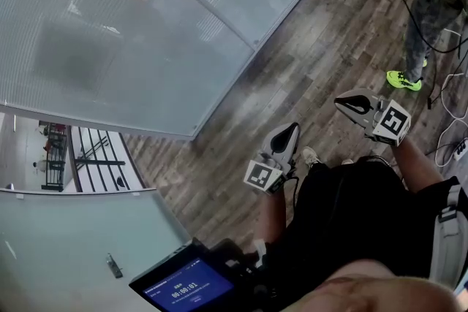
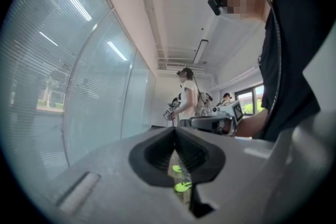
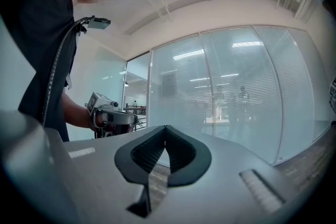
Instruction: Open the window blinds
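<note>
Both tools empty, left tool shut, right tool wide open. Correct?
No. The right tool is shut too: the right gripper view shows its jaws together, with nothing between them. The left tool is shut, and both are empty, as you said.

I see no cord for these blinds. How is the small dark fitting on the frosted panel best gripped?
Probably across its narrow width, coming square to the glass: the fitting is a slim bar on the flat frosted panel, so only its long edges offer purchase. Its detail is unclear. The left gripper and right gripper are shut; open one first.
</note>
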Available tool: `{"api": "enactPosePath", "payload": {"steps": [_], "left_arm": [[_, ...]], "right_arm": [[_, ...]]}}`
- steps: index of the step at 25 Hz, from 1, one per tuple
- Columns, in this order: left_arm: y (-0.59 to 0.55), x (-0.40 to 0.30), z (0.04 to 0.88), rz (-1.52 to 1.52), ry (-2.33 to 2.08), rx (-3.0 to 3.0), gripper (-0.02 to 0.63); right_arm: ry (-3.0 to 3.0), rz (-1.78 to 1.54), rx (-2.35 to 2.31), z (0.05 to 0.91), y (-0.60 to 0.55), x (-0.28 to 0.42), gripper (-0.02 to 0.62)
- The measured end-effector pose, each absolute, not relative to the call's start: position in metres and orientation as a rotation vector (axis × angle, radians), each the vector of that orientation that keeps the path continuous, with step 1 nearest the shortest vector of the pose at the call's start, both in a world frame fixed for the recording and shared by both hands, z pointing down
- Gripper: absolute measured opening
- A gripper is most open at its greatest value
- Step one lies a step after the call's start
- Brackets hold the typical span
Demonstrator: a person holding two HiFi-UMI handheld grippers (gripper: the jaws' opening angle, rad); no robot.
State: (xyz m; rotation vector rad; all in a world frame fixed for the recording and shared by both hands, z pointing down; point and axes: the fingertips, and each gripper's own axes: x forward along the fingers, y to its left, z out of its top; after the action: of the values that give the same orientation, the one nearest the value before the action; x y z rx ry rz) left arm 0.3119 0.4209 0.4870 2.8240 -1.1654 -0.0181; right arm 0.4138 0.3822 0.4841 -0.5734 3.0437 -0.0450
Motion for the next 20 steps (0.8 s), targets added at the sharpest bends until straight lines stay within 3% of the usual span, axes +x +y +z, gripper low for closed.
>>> {"api": "enactPosePath", "payload": {"steps": [9, 20], "left_arm": [[0.415, 0.298, 0.487, -0.042, -1.213, 2.798, 0.002], [0.391, 0.228, 0.489, -0.033, -1.311, 2.755, 0.002]], "right_arm": [[3.073, -0.074, -0.486, 0.495, 0.370, 0.395, 0.006], [3.086, -0.079, -0.419, 0.498, 0.333, 0.328, 0.006]]}}
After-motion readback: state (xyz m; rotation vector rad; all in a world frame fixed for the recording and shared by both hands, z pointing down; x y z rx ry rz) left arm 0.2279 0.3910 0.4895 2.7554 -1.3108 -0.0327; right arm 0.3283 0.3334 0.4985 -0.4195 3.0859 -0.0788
